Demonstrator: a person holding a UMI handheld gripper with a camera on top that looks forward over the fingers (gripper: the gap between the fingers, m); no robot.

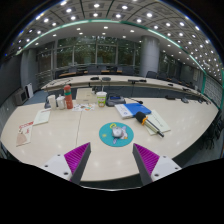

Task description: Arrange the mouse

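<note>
A grey-white mouse (119,131) sits on a round teal mouse mat (116,136) on the pale table (60,138). It lies just ahead of my fingers, roughly centred between them but beyond their tips. My gripper (111,153) is open and empty, with the magenta pads (76,156) wide apart on each side, above the table's near part.
Bottles and cups (66,98) stand at the back left. A blue item and papers (133,109) lie behind the mouse, with a pen-like tool with an orange part (150,123) to the right. Papers (27,132) lie at the left. Desks and chairs stand beyond.
</note>
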